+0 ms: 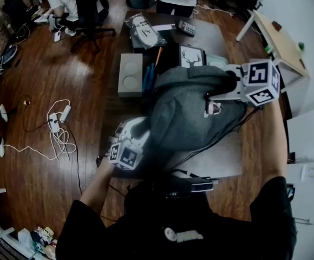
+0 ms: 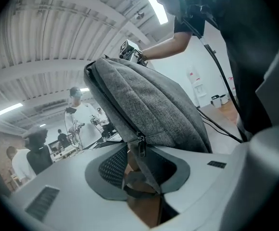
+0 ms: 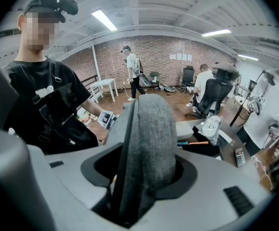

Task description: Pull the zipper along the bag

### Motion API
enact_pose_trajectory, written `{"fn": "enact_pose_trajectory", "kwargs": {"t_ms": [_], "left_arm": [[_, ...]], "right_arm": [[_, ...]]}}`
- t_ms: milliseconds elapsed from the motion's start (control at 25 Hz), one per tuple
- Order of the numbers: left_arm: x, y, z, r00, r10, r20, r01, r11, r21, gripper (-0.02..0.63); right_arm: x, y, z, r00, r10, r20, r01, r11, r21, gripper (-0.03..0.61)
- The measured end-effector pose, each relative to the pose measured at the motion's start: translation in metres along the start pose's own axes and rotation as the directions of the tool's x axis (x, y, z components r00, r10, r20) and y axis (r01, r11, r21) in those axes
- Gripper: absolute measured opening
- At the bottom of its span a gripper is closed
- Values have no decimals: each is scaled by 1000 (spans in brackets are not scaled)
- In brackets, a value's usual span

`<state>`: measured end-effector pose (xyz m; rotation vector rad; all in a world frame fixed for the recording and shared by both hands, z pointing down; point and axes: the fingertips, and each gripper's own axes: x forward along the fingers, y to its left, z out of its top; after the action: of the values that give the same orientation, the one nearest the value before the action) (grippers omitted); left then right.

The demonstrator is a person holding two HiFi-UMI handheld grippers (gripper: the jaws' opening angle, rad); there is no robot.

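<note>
Two grippers hold the grey woven-fabric backpack (image 1: 192, 112), which stands on the dark surface (image 1: 111, 124). The left gripper (image 1: 142, 128) (image 2: 140, 179) is clenched on the backpack fabric at its near end, with the dark metal zipper pull (image 2: 140, 146) just above its jaws. The right gripper (image 1: 217, 95) (image 3: 140, 177) grasps the backpack's far rounded edge.

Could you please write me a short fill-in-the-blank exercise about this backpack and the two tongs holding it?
1. The backpack is ____ in colour.
2. The zipper pull hangs at the mouth of the tongs in the person's ____ hand.
3. The right tongs are shut on the ____.

Missing words: grey; left; backpack.
</note>
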<state>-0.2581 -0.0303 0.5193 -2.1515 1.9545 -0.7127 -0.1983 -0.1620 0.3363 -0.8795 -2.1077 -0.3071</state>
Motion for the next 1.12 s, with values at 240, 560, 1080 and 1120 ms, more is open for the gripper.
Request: {"fn": "enact_pose_trajectory", "kwargs": {"t_ms": [240,560,1080,1120], "left_arm": [[5,-12,-1,997,-71,2,71,997,33,31],[-22,0,-4,998,-67,-6,67,995,-76,32],[-36,3,6,987,-139,84,159,925,-346,38],[-41,11,13,986,-112,125,154,902,-402,37]], "right_arm": [[2,5,-1,1000,17,7,-17,1000,-3,222],[-1,5,0,999,27,23,-27,1000,8,224],[2,11,0,1000,16,12,-16,1000,11,225],[2,11,0,1000,9,8,-9,1000,9,225]]}}
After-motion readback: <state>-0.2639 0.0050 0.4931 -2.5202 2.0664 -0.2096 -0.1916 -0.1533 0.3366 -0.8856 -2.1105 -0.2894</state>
